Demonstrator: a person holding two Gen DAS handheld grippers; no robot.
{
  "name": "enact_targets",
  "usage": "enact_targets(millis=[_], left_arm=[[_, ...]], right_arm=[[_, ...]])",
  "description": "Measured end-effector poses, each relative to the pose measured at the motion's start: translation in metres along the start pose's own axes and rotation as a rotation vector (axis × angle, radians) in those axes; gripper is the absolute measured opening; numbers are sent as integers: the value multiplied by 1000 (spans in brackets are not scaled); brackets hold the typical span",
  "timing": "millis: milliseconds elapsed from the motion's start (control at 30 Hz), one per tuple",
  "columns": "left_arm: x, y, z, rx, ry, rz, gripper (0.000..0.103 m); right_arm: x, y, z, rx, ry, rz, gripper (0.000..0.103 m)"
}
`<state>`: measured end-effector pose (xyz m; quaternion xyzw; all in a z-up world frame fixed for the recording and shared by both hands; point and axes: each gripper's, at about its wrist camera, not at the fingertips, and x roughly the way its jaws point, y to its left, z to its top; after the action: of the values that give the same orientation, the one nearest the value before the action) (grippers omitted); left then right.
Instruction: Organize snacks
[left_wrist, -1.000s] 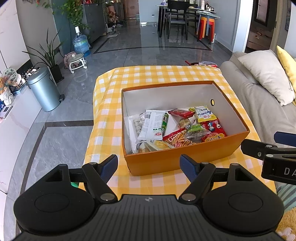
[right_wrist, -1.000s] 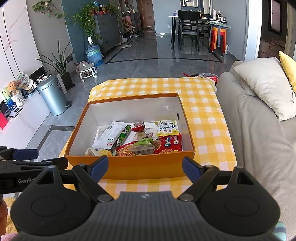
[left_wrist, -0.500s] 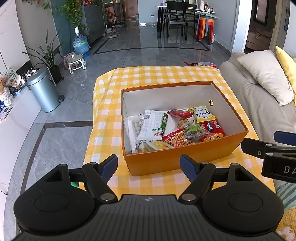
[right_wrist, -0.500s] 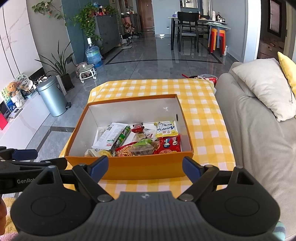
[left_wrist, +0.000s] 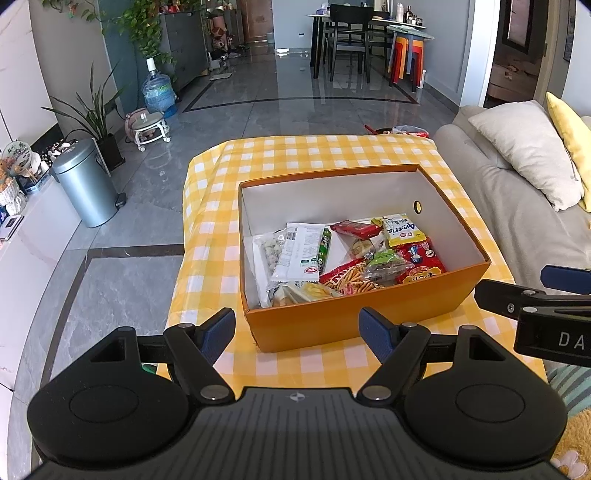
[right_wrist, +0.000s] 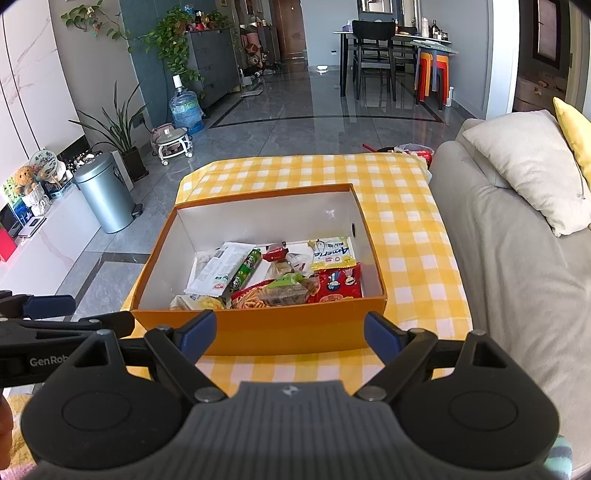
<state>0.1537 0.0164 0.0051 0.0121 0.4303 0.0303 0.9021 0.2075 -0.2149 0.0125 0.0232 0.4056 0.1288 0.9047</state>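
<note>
The left gripper (left_wrist: 297, 329) and the right gripper (right_wrist: 290, 334) are side by side, both jaws wide apart, holding nothing.

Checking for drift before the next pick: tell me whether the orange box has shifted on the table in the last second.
No. The orange box sits on the same squares of the yellow checked tablecloth, with its corners unchanged against the cloth's edges in the right wrist view.

A low table (left_wrist: 325, 151) wears a yellow-and-white checked cloth (right_wrist: 402, 229); the orange box (left_wrist: 354, 317) sits directly on it, toward the near edge.
</note>
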Motion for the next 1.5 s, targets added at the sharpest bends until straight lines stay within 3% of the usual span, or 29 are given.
enact_targets(millis=[867,1100,1500], left_arm=[[-5,-1,-1,-1,-35,-23,89],[-5,-4,-2,17,-38,11,90],[-4,0,-3,-24,-25,-13,90]], right_arm=[[-1,0,0,1,-1,0,85],[-2,0,0,1,-2,0,85],[-2,0,1,2,1,1,85]])
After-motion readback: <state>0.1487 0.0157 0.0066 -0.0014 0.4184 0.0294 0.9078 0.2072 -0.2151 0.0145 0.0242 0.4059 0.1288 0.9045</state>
